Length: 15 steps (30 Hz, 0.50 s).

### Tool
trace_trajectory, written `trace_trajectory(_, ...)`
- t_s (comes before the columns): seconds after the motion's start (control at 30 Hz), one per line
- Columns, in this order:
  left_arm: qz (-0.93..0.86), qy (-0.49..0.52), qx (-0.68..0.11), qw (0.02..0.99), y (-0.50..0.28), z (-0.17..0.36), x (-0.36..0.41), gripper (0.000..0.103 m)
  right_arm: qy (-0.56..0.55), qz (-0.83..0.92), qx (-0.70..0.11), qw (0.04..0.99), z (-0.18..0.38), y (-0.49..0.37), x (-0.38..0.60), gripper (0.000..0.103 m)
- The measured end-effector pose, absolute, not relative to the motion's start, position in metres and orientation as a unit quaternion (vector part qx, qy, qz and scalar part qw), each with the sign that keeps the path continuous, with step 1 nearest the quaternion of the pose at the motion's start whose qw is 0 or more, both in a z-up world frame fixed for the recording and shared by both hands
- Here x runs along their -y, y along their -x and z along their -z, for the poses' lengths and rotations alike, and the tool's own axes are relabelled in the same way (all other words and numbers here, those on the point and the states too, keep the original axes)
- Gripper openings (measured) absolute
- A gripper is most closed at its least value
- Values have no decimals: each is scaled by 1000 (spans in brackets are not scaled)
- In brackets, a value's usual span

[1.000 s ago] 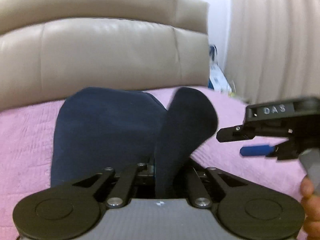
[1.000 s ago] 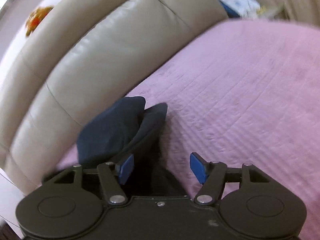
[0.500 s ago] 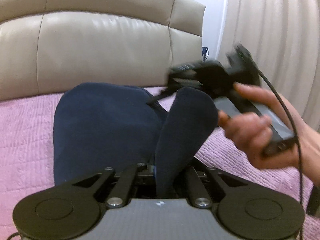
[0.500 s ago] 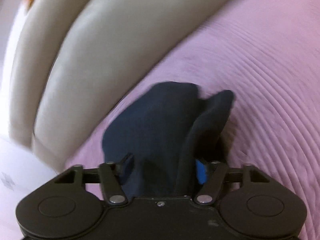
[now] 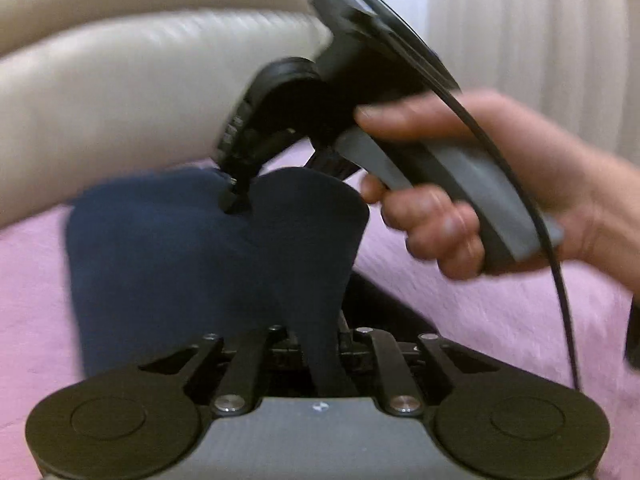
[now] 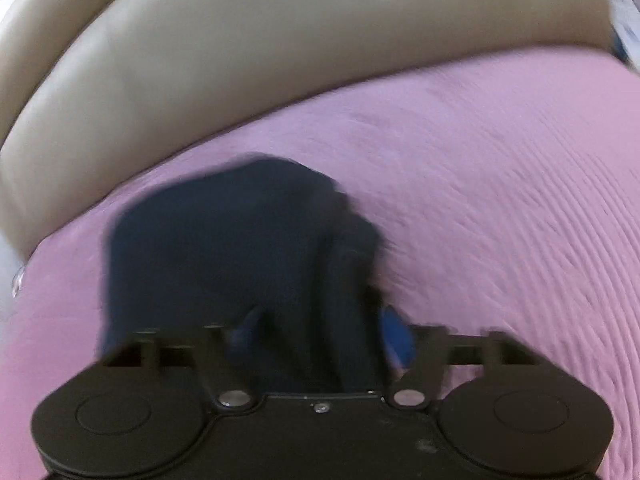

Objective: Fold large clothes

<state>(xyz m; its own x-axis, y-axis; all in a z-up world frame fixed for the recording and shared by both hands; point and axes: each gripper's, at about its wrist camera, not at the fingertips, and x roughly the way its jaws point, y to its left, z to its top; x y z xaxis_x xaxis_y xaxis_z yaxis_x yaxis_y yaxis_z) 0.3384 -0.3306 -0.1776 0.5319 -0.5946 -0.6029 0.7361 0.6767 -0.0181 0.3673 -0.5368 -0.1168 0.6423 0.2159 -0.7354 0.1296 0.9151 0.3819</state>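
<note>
1. Navy fabric, one folded garment (image 5: 168, 264), lies on the pink bedspread (image 5: 500, 320) near the beige leather headboard (image 5: 120, 92); no brand or writing on any surface can be read, as both views are blurred.
2. Left gripper (image 5: 320, 340): its jaws stand narrow and have just been opening a little, with an upright fold of the garment rising from between them; whether the pads still press on it I cannot tell.
3. Right gripper (image 6: 320, 332): its jaws stand wide and have just been opening, the blue pads (image 6: 396, 336) either side of a dark ridge of the garment, apparently not pressing it.
4. In the left view, one hand (image 5: 480, 192) grips the right gripper's grey handle, its tip down at the garment's far edge.
5. Count: one garment, two grippers, one hand, one black cable (image 5: 560, 280).
</note>
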Motion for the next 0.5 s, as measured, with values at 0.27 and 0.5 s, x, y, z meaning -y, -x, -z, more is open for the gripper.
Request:
trace_trajectory(0.27, 501, -18, -299, 812, -308, 152, 273, 40, -218, -6, -328, 919, 67, -278, 526, 72)
trace_trajectory(0.5, 383, 75, -288, 875, -349, 134, 224, 18, -76, 2, -404, 911, 99, -285, 450, 14)
